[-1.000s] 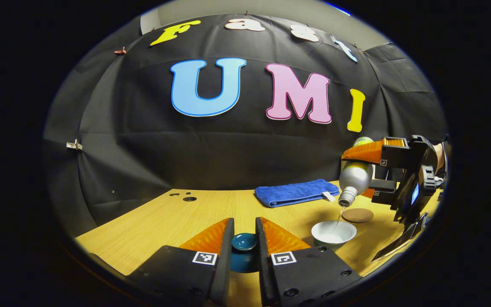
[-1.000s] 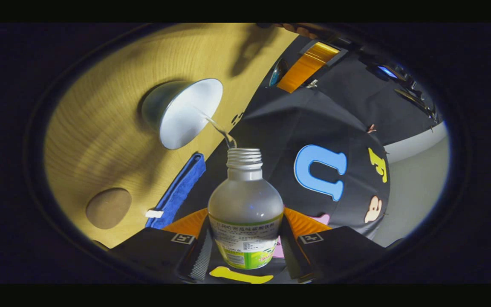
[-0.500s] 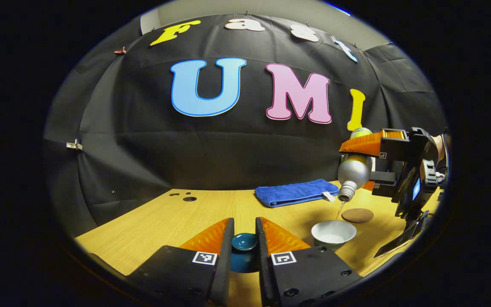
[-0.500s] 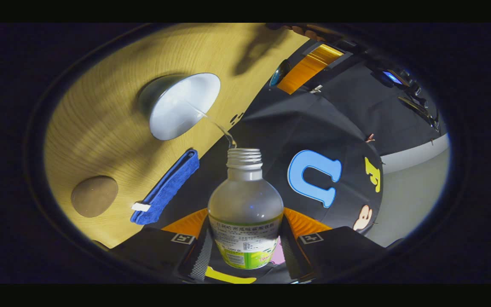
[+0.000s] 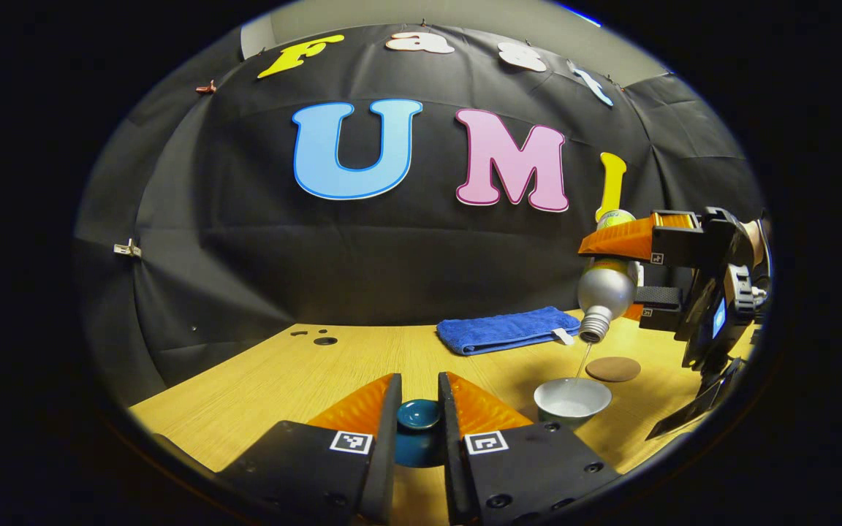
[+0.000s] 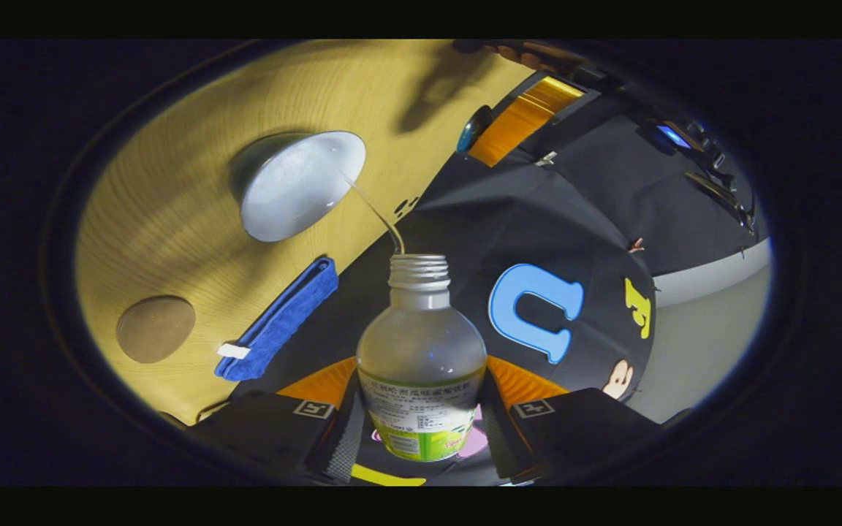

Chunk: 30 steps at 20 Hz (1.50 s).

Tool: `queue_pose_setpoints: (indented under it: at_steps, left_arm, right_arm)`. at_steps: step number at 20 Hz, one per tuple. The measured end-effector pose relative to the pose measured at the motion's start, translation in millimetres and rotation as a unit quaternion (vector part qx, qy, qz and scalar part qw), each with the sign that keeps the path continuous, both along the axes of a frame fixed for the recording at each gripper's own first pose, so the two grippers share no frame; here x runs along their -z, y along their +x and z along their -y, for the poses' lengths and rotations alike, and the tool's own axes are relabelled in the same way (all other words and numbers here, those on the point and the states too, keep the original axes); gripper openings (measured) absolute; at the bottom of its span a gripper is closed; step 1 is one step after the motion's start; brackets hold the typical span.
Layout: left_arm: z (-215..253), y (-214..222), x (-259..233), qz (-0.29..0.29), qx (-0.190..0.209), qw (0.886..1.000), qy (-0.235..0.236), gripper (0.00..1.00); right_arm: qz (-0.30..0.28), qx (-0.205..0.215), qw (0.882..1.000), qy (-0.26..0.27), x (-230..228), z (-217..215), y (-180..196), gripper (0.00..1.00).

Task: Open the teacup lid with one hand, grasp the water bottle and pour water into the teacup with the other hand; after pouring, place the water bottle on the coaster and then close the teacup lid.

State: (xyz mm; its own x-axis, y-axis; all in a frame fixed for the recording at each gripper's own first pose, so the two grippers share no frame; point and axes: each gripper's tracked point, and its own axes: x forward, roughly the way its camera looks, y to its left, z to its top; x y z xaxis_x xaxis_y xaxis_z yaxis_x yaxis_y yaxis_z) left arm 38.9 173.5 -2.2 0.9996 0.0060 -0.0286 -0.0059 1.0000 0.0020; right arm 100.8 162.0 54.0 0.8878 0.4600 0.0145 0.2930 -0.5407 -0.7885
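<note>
A thin stream of water falls from the tilted water bottle (image 5: 606,292) into the open teacup (image 5: 572,400), which stands on the wooden worktop (image 5: 304,376) just in front of the round coaster (image 5: 612,368). The right claw (image 6: 421,420) is clamped on the bottle's labelled lower body, both fingers pressing its sides; the left claw (image 5: 419,427) is closed around the dark teal teacup lid (image 5: 419,414), held low over the worktop beside the cup.

The risk now appears to be a miss: the bottle mouth hangs well above a small, shallow cup, so a slight wobble or steeper tilt could send the stream over the rim onto the worktop, or overfill the cup (its white interior makes the water level hard to judge). The bottle looks smooth, frosted plastic with a threaded neck, likely slippery when wet.

The cup is glazed, white inside and darker outside; the lid is glossy and knobbed. The coaster is flat, brown and matte, and a folded blue terry towel (image 5: 505,329) lies behind it.
</note>
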Motion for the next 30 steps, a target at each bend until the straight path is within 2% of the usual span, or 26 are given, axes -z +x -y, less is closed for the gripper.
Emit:
queue_pose_setpoints:
  at_steps: [4, 5, 16, 19, 20, 27, 28, 30]
  left_arm:
    - [0.2, 0.3, 0.4, 0.000, 0.000, 1.000, 0.000, 0.31]
    - [0.2, 0.0, 0.5, 0.000, 0.001, 1.000, 0.000, 0.31]
    - [0.6, 0.2, 0.6, 0.000, 0.002, 1.000, -0.001, 0.31]
    - [0.5, 0.0, 0.8, 0.000, 0.002, 1.000, -0.001, 0.31]
    - [0.5, 0.4, 0.6, 0.000, 0.002, 1.000, 0.000, 0.31]
    - [0.5, -0.1, 0.8, 0.001, 0.002, 1.000, -0.001, 0.31]
    - [0.5, 0.2, 0.6, 0.001, 0.002, 1.000, -0.001, 0.29]
    - [0.6, 0.3, 0.8, 0.001, 0.002, 1.000, -0.001, 0.31]
  right_arm:
    - [-0.006, 0.001, 1.000, -0.002, 3.7, -1.2, 1.6, 0.75]
    - [-0.007, 0.001, 1.000, -0.001, 4.7, -1.1, 1.7, 0.73]
    - [-0.012, 0.000, 1.000, -0.012, 11.7, -2.7, -3.1, 0.73]
    - [-0.010, -0.001, 1.000, -0.014, 10.9, -2.8, -4.1, 0.76]
    - [-0.011, -0.001, 1.000, -0.015, 11.5, -1.8, -5.4, 0.73]
    - [-0.007, 0.003, 1.000, -0.020, 10.1, 2.3, -6.6, 0.73]
    - [-0.006, 0.003, 1.000, -0.019, 10.6, 4.1, -7.7, 0.73]
    - [-0.007, 0.001, 1.000, -0.017, 11.0, 3.8, -9.4, 0.73]
